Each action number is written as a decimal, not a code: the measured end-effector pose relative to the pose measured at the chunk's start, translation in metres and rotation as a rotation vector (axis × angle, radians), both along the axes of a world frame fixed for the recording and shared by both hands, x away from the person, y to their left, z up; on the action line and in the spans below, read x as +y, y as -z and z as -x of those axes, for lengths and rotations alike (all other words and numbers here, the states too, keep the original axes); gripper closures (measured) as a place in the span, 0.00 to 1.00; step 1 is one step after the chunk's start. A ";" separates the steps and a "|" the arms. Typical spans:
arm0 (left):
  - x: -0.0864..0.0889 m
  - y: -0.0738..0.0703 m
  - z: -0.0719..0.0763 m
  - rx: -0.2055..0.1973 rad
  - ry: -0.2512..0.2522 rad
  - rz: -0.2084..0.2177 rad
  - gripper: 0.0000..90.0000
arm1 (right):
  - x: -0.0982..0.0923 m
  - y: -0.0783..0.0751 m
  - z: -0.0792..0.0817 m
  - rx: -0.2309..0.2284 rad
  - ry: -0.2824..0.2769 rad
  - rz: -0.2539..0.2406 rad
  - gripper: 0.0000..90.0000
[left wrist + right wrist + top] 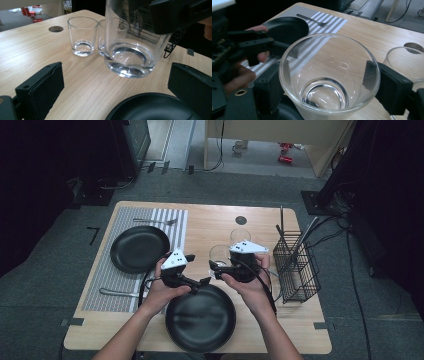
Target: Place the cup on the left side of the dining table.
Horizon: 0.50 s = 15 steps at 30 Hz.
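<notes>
A clear drinking glass point(327, 82) sits between the two jaws of my right gripper point(328, 85), and the pads press on its sides. In the left gripper view the same glass point(130, 50) hangs close ahead, seemingly just off the wood. In the high view my right gripper point(216, 266) holds it at mid-table, pointing left. My left gripper point(201, 282) faces it from the left, open and empty, over the far rim of the near black plate point(200, 320). Two more glasses point(83, 36) stand behind the held one.
A second black plate point(140, 248) lies on the striped placemat point(115, 275), with a fork point(157, 221) behind it and another utensil point(117, 293) in front. A black wire rack point(297, 265) stands at the right edge. A round hole point(241, 220) marks the table's back.
</notes>
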<state>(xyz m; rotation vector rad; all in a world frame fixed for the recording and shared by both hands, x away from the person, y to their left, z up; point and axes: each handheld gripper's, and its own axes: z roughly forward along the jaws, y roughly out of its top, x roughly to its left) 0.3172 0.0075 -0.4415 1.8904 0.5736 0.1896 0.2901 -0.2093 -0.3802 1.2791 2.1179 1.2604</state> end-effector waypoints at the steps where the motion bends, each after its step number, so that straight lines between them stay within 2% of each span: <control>1: -0.003 0.000 0.000 -0.010 0.010 -0.005 0.01 | 0.001 -0.001 0.000 0.000 -0.004 -0.002 0.21; 7: -0.013 -0.003 0.004 -0.057 0.034 0.013 0.01 | 0.009 -0.006 0.003 -0.006 -0.033 -0.014 0.21; 14: -0.019 -0.007 0.005 -0.098 0.032 0.031 0.01 | 0.015 -0.008 0.006 -0.002 -0.059 -0.015 0.21; 15: -0.020 -0.007 0.005 -0.109 0.005 0.037 0.09 | 0.017 -0.006 0.006 0.001 -0.070 -0.012 0.21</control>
